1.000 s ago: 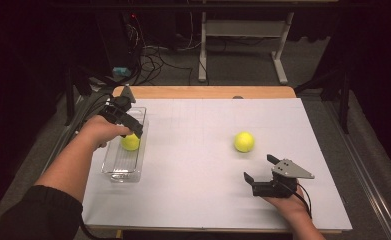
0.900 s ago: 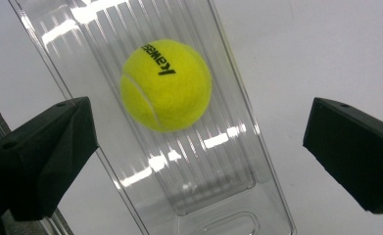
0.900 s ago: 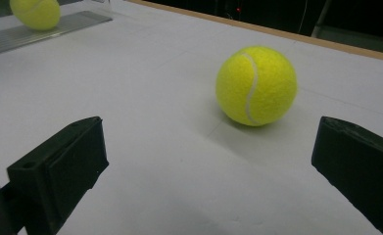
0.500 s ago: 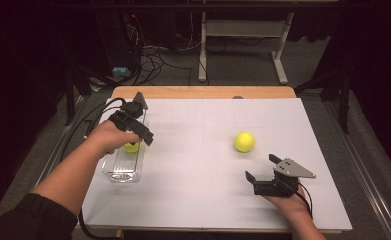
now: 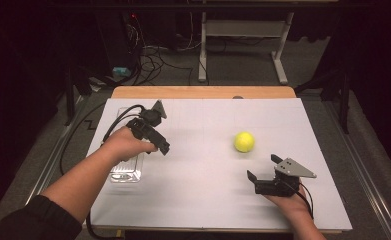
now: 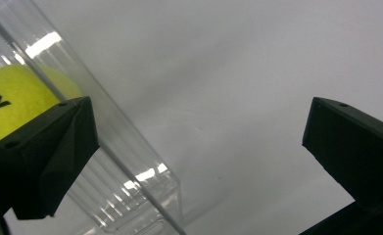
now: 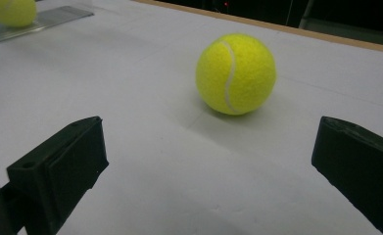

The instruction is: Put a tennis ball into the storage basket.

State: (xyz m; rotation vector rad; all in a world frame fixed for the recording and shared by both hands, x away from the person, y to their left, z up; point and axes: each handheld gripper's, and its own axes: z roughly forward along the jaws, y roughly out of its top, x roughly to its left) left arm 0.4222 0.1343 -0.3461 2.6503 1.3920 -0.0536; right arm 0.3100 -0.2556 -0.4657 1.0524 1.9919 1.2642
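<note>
A yellow tennis ball (image 5: 244,141) lies loose on the white table (image 5: 203,200), right of centre. My right gripper (image 5: 262,168) rests open just in front of that ball (image 7: 235,73), nothing between its jaws (image 7: 208,142). At the left stands a clear plastic container (image 5: 125,172), partly under the person's left hand. In the left gripper view a second tennis ball (image 6: 12,95) sits inside the container (image 6: 130,166). My left gripper (image 5: 158,142) hovers open beside the container's right wall, its jaws (image 6: 199,122) empty over bare table.
The table's wooden far edge (image 5: 203,92) borders a dark floor with cables (image 5: 153,55) and a white desk frame (image 5: 243,30). In the right gripper view the container's ball (image 7: 10,11) shows far off at the upper left.
My left gripper has moved right, from over the container to beside it, leaving the ball inside. The right gripper has barely moved.
</note>
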